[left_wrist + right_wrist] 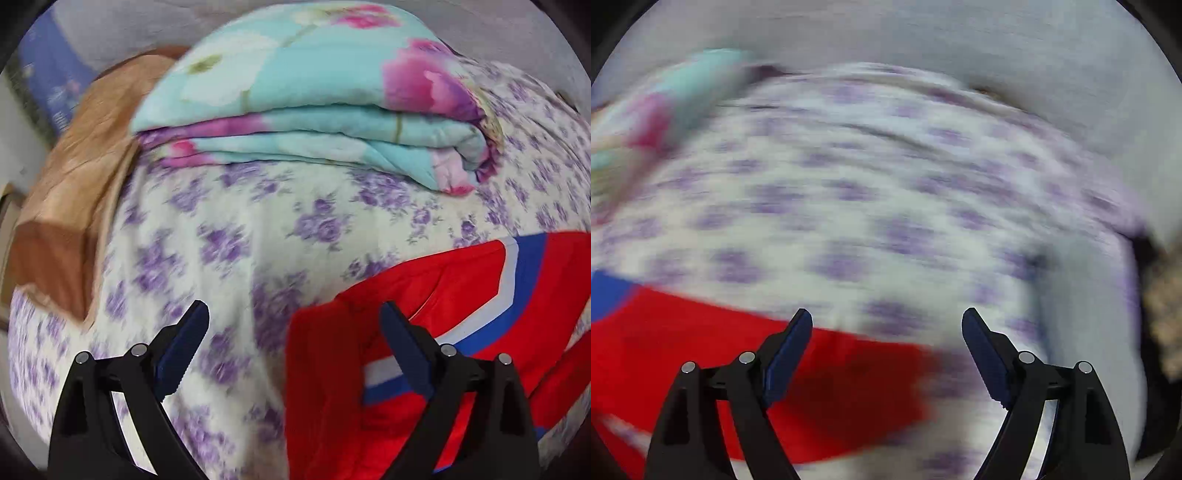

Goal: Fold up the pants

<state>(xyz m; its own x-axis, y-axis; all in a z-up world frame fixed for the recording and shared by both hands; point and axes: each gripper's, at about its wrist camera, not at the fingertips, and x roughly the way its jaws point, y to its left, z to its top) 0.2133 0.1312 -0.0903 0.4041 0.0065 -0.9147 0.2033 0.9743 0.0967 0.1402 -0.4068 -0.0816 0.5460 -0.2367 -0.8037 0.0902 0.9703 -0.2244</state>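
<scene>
Red pants (424, 295) with white and blue stripes lie on a bed with a white sheet printed with purple flowers (221, 229). In the left wrist view they fill the lower right. My left gripper (295, 314) is open and empty above the pants' left edge, its right finger over the red cloth. In the blurred right wrist view the pants (701, 332) lie at the lower left. My right gripper (886, 321) is open and empty above their right end.
A folded turquoise quilt with pink flowers (314, 110) lies at the far side of the bed. A tan pillow (74, 184) sits at the left. A grey wall (923, 37) stands behind the bed; its right edge (1126, 240) drops off.
</scene>
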